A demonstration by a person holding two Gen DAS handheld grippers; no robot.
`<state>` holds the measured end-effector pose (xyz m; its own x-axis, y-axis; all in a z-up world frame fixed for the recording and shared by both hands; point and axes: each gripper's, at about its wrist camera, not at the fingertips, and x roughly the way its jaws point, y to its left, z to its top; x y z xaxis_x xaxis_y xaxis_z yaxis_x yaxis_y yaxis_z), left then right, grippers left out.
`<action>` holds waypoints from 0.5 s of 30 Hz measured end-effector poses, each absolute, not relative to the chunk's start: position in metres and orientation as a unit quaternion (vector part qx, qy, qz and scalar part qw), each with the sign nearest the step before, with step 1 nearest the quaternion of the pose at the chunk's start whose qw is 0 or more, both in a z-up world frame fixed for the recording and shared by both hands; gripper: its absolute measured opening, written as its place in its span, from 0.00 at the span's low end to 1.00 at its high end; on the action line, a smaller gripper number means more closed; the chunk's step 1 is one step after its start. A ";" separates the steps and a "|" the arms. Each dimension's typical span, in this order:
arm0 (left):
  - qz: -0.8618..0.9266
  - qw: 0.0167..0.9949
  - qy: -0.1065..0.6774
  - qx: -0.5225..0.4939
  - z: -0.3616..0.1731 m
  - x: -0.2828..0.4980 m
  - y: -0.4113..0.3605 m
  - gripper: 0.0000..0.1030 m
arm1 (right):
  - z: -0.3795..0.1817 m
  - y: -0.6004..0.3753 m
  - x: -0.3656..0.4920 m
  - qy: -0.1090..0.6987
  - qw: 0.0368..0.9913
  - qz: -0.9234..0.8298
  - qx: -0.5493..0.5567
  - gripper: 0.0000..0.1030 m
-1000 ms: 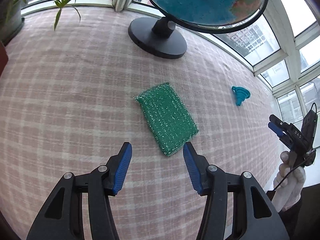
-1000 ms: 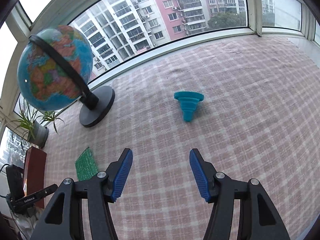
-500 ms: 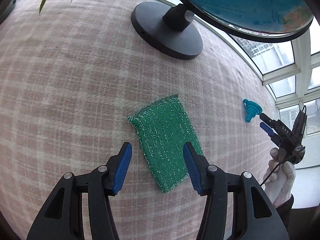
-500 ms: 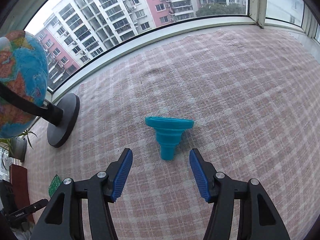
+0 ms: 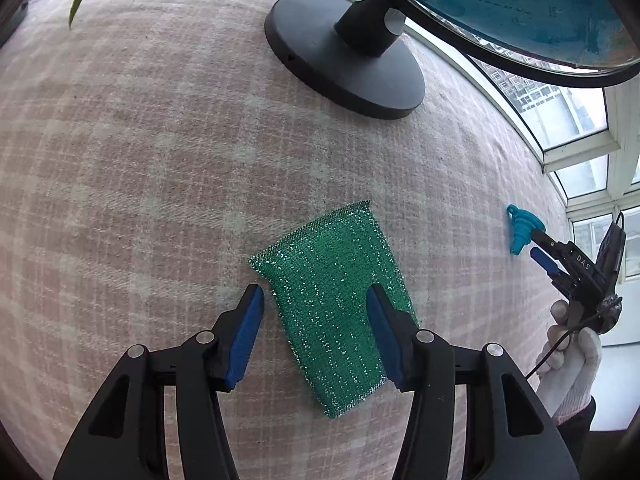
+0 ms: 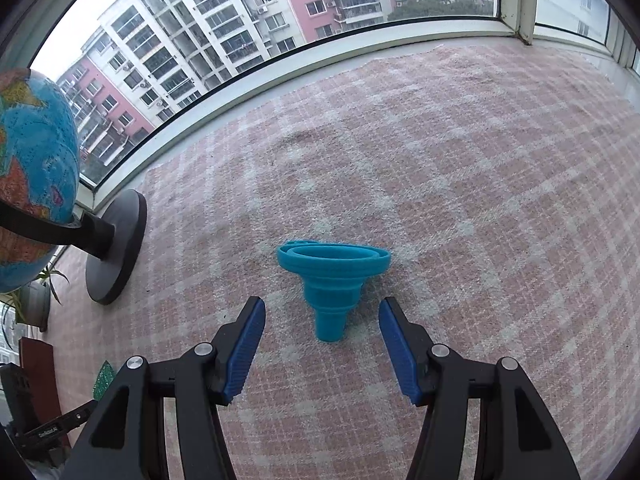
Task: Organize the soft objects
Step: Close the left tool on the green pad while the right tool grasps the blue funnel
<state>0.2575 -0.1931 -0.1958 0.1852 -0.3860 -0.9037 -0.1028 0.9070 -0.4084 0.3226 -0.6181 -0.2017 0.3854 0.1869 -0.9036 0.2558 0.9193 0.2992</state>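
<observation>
A glittery green scouring pad (image 5: 338,300) lies flat on the pink checked cloth. My left gripper (image 5: 316,300) hangs open over it, one blue pad off its left edge, the other above its right side, neither pressing. A blue collapsible funnel (image 6: 332,280) lies on its side, spout toward me. My right gripper (image 6: 322,312) is open with the spout between its pads, not touching. In the left wrist view the funnel (image 5: 522,232) and the right gripper (image 5: 538,246) show at far right, held by a gloved hand (image 5: 570,360). A corner of the pad (image 6: 103,378) shows in the right wrist view.
A globe (image 6: 32,184) on a round black base (image 5: 344,52) stands behind the pad, its sphere overhanging the cloth. A potted plant (image 6: 38,300) sits at the left edge. Windows (image 6: 280,20) ring the cloth on the far and right sides.
Both grippers have come down and forward. The left one went from short of the pad to straddling it. The right one closed in on the funnel until its spout lay between the pads.
</observation>
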 end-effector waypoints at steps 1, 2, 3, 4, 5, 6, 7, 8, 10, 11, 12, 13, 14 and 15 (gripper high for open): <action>-0.096 0.745 0.631 -0.195 -0.196 0.258 -0.194 0.50 | -0.202 -0.619 0.324 0.554 0.807 -0.022 0.202 0.54; -0.095 0.745 0.631 -0.195 -0.196 0.258 -0.195 0.49 | -0.203 -0.620 0.324 0.554 0.807 -0.022 0.204 0.54; -0.093 0.747 0.630 -0.193 -0.196 0.258 -0.195 0.48 | -0.203 -0.621 0.325 0.554 0.806 -0.021 0.208 0.54; -0.089 0.749 0.628 -0.191 -0.196 0.257 -0.195 0.46 | -0.203 -0.622 0.326 0.554 0.805 -0.020 0.212 0.54; -0.084 0.750 0.629 -0.189 -0.196 0.258 -0.196 0.39 | -0.204 -0.622 0.327 0.554 0.804 -0.019 0.215 0.54; -0.079 0.752 0.628 -0.184 -0.196 0.259 -0.198 0.35 | -0.205 -0.623 0.329 0.556 0.802 -0.019 0.217 0.54; -0.078 0.751 0.629 -0.183 -0.196 0.260 -0.198 0.32 | -0.207 -0.623 0.330 0.557 0.801 -0.019 0.218 0.54; -0.078 0.751 0.629 -0.186 -0.197 0.261 -0.198 0.30 | -0.209 -0.622 0.332 0.559 0.800 -0.020 0.219 0.54; -0.080 0.749 0.629 -0.190 -0.197 0.263 -0.196 0.26 | -0.212 -0.622 0.334 0.562 0.797 -0.020 0.218 0.54; -0.080 0.750 0.628 -0.190 -0.197 0.263 -0.196 0.24 | -0.214 -0.621 0.336 0.564 0.796 -0.020 0.218 0.54; -0.080 0.751 0.627 -0.190 -0.196 0.263 -0.195 0.23 | -0.215 -0.620 0.337 0.565 0.796 -0.020 0.218 0.54; -0.079 0.752 0.625 -0.190 -0.195 0.263 -0.194 0.20 | -0.216 -0.620 0.338 0.566 0.796 -0.021 0.216 0.53; -0.080 0.754 0.624 -0.190 -0.194 0.263 -0.194 0.18 | -0.216 -0.619 0.339 0.566 0.796 -0.023 0.214 0.53; -0.082 0.755 0.622 -0.190 -0.193 0.263 -0.194 0.18 | -0.217 -0.619 0.340 0.566 0.796 -0.025 0.212 0.53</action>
